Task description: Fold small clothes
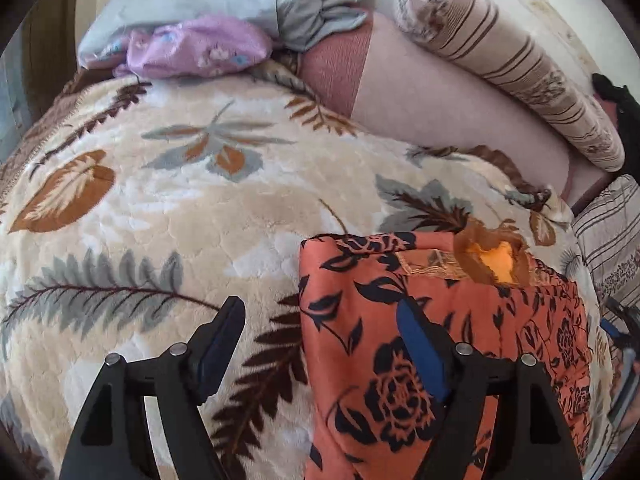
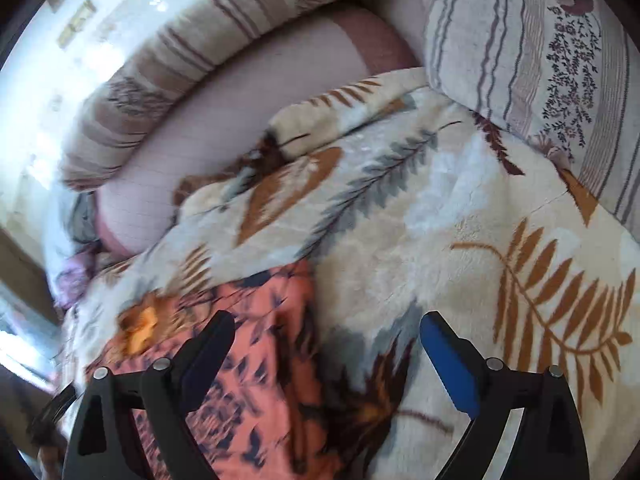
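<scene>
An orange garment with a black flower print (image 1: 420, 320) lies folded on a cream leaf-patterned blanket (image 1: 160, 200). Its neckline with a yellow lining (image 1: 496, 260) is at its far end. My left gripper (image 1: 324, 328) is open over the garment's left edge, its right finger above the cloth, its left finger above the blanket. In the right wrist view the same garment (image 2: 256, 360) lies at the lower left. My right gripper (image 2: 328, 340) is open over its right edge and holds nothing.
A pink bolster (image 1: 440, 100) and a striped pillow (image 1: 520, 60) lie behind the blanket. A purple cloth (image 1: 192, 48) and grey bedding (image 1: 312, 0) are at the far left. Another striped pillow (image 2: 540, 60) lies at the right.
</scene>
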`<state>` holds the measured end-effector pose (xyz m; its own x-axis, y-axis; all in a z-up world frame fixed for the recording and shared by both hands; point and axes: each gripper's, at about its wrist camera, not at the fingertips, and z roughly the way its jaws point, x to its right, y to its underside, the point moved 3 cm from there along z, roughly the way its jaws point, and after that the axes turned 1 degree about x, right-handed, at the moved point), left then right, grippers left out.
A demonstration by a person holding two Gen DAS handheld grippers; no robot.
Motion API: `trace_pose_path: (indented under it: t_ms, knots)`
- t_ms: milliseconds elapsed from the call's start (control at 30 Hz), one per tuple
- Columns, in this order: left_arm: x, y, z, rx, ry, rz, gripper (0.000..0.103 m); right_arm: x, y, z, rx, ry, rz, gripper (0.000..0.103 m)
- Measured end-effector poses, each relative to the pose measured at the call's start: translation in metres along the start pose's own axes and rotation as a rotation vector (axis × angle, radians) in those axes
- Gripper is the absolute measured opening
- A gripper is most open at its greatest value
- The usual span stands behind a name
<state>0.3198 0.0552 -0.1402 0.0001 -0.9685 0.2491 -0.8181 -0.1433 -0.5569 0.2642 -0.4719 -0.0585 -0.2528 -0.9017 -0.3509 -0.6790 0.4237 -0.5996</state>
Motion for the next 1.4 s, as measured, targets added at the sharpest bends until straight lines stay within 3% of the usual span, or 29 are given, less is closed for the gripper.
trace_pose_path:
  t_ms: [33, 67, 100, 200, 267, 367, 467, 567, 633, 700, 733, 800, 833, 867, 900, 933, 1000, 1033, 1067, 1100, 1133, 1233, 1267, 1333, 1400]
  knots:
    - [0.001, -0.001, 0.008, -0.012, 0.022, 0.003, 0.076, -0.001, 0.004, -0.005, -0.005, -0.013, 0.013, 0.096]
    - [0.001, 0.000, 0.019, -0.040, 0.025, 0.011, 0.063, -0.001, 0.011, -0.012, -0.016, -0.034, 0.032, 0.096]
    - [0.000, 0.002, 0.031, -0.092, 0.001, 0.021, 0.008, -0.003, 0.019, -0.018, -0.039, -0.069, 0.045, 0.096]
    - [-0.004, -0.005, 0.038, -0.078, -0.027, 0.038, 0.008, -0.006, 0.040, -0.036, -0.110, -0.212, 0.039, 0.096]
    - [-0.005, -0.008, 0.042, -0.065, -0.096, 0.089, 0.007, 0.000, 0.047, -0.047, -0.096, -0.234, 0.068, 0.096]
    - [-0.018, -0.015, 0.046, -0.086, -0.074, 0.044, 0.008, 0.015, 0.056, -0.041, -0.169, -0.406, 0.236, 0.094]
    - [-0.020, -0.016, 0.028, -0.064, -0.096, 0.019, 0.012, 0.028, 0.062, -0.025, -0.231, -0.507, 0.385, 0.094]
    - [-0.012, -0.007, -0.016, 0.029, -0.053, 0.032, 0.040, 0.031, 0.058, -0.015, -0.227, -0.474, 0.412, 0.094]
    - [-0.003, 0.006, -0.044, 0.078, -0.012, 0.042, 0.067, 0.023, 0.052, -0.006, -0.235, -0.419, 0.356, 0.093]
    - [0.010, 0.023, -0.061, 0.112, 0.032, 0.058, 0.080, 0.009, 0.044, 0.007, -0.255, -0.380, 0.276, 0.089]
    - [0.017, 0.032, -0.061, 0.101, 0.038, 0.078, 0.082, 0.002, 0.041, 0.017, -0.270, -0.346, 0.242, 0.078]
    - [0.026, 0.049, -0.043, 0.032, 0.033, 0.115, 0.082, -0.011, 0.043, 0.045, -0.367, -0.237, 0.150, 0.059]
    - [0.026, 0.058, -0.024, -0.042, 0.003, 0.127, 0.071, -0.018, 0.046, 0.052, -0.394, -0.213, 0.120, 0.048]
    - [0.023, 0.069, -0.005, -0.127, -0.020, 0.108, 0.047, -0.031, 0.047, 0.053, -0.401, -0.148, 0.033, 0.032]
    - [0.017, 0.070, -0.002, -0.114, 0.025, 0.060, 0.036, -0.041, 0.046, 0.050, -0.417, -0.128, -0.029, 0.022]
    - [0.014, 0.065, -0.006, -0.102, 0.026, 0.041, 0.011, -0.052, 0.045, 0.042, -0.400, -0.102, -0.080, 0.019]
    - [0.016, 0.059, -0.006, -0.095, -0.015, 0.076, 0.011, -0.062, 0.042, 0.030, -0.328, -0.005, -0.154, 0.019]
    - [0.018, 0.060, -0.002, -0.102, -0.033, 0.103, 0.012, -0.057, 0.046, 0.038, -0.349, 0.014, -0.132, 0.020]
    - [0.017, 0.059, -0.001, -0.108, -0.032, 0.102, 0.013, -0.047, 0.053, 0.052, -0.389, 0.009, -0.061, 0.026]
    - [0.014, 0.057, -0.004, -0.112, -0.026, 0.080, 0.017, -0.042, 0.053, 0.054, -0.374, -0.026, -0.008, 0.029]
    - [0.009, 0.055, -0.009, -0.113, -0.026, 0.049, 0.028, -0.039, 0.051, 0.049, -0.356, -0.058, 0.033, 0.033]
    - [-0.006, 0.060, -0.042, -0.078, -0.039, 0.015, 0.048, -0.032, 0.050, 0.015, -0.317, -0.091, 0.106, 0.081]
    - [-0.009, 0.066, -0.058, -0.069, -0.023, 0.033, 0.051, -0.027, 0.055, -0.002, -0.311, -0.108, 0.099, 0.081]
    - [-0.014, 0.087, -0.091, -0.059, 0.004, 0.066, 0.070, -0.014, 0.071, -0.027, -0.349, -0.157, 0.082, 0.081]
    - [-0.019, 0.118, -0.125, -0.054, 0.033, 0.082, 0.076, 0.003, 0.100, -0.055, -0.393, -0.175, 0.080, 0.081]
